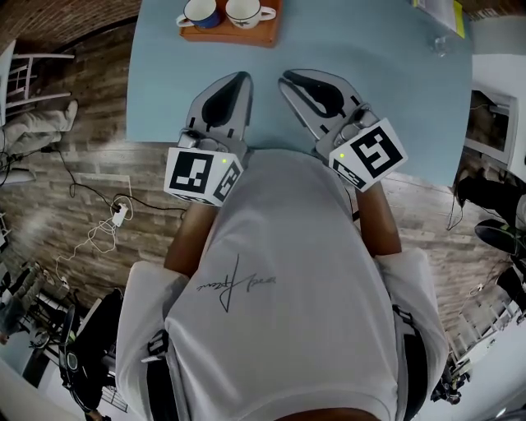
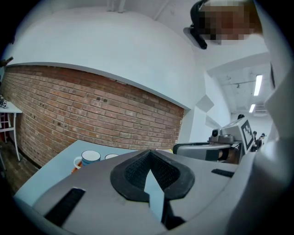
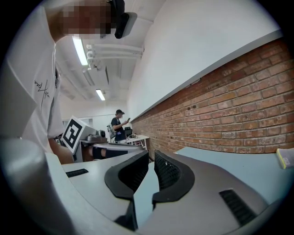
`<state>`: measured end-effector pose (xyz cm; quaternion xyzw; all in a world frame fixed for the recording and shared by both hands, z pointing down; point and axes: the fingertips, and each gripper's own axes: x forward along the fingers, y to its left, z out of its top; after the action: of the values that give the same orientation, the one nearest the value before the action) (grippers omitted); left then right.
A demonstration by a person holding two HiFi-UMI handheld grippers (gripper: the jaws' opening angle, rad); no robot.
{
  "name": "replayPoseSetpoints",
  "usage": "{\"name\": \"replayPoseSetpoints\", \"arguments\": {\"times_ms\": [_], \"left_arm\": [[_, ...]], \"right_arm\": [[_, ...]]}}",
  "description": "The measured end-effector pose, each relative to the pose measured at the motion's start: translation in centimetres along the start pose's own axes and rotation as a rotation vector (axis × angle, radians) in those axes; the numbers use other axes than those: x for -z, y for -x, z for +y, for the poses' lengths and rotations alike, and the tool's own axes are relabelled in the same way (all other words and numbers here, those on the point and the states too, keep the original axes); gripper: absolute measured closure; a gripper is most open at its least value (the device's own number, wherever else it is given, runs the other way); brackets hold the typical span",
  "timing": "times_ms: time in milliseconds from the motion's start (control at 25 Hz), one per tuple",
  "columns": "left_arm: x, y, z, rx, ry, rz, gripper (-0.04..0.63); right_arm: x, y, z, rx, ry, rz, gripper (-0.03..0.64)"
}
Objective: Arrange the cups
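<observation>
The left gripper [image 1: 241, 78] and right gripper [image 1: 288, 80], both closed and empty, sit well short of the cups [image 1: 245, 11] on the tray [image 1: 268, 33]. They should open before nearing a rim.

Grey left gripper [image 2: 149, 153] closed and empty; far left on the pale blue table [image 2: 48, 172] stand a blue mug [image 2: 90, 157] and a white cup [image 2: 111, 156].
</observation>
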<state>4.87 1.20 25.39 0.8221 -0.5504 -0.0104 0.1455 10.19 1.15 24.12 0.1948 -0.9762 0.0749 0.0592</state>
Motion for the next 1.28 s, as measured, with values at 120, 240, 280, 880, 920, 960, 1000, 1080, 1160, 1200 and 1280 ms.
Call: {"name": "replayPoseSetpoints", "arguments": {"times_ms": [120, 240, 280, 880, 920, 960, 1000, 1080, 1160, 1200, 1280], "left_arm": [[-0.1, -0.8, 1.1, -0.007, 0.015, 0.0, 0.588], [-0.2, -1.7, 1.6, 0.0, 0.021, 0.006, 0.588], [-0.1, -2.0, 1.7, 0.005, 0.023, 0.01, 0.588], [1.3, -5.2, 3.0, 0.022, 0.056, 0.088, 0.588], [1.3, -5.3, 3.0, 0.022, 0.058, 0.088, 0.588], [1.3, -5.4, 3.1, 0.023, 0.059, 0.088, 0.588], [1.2, -5.5, 3.1, 0.024, 0.059, 0.089, 0.588], [1.4, -5.6, 3.1, 0.027, 0.059, 0.095, 0.588], [1.7, -5.8, 3.2, 0.027, 0.064, 0.108, 0.588], [1.8, -5.9, 3.2, 0.027, 0.066, 0.113, 0.588], [1.7, -6.0, 3.3, 0.029, 0.069, 0.111, 0.588]], "right_arm": [[-0.1, -1.0, -0.7, -0.031, 0.029, 0.013, 0.595], [0.2, -1.8, -1.5, -0.053, 0.054, 0.021, 0.594], [0.3, -2.0, -1.9, -0.059, 0.065, 0.024, 0.594], [2.9, -4.8, -8.4, -0.031, 0.044, 0.075, 0.594], [2.9, -5.0, -8.6, -0.036, 0.047, 0.076, 0.594], [3.0, -5.2, -8.9, -0.042, 0.05, 0.077, 0.594], [3.2, -5.4, -9.1, -0.048, 0.054, 0.08, 0.594], [3.6, -5.8, -9.6, -0.06, 0.062, 0.089, 0.594], [4.0, -6.1, -10.2, -0.071, 0.067, 0.097, 0.592], [4.2, -6.3, -10.5, -0.075, 0.069, 0.1, 0.592], [4.6, -6.7, -11.2, -0.079, 0.072, 0.103, 0.591]]}}
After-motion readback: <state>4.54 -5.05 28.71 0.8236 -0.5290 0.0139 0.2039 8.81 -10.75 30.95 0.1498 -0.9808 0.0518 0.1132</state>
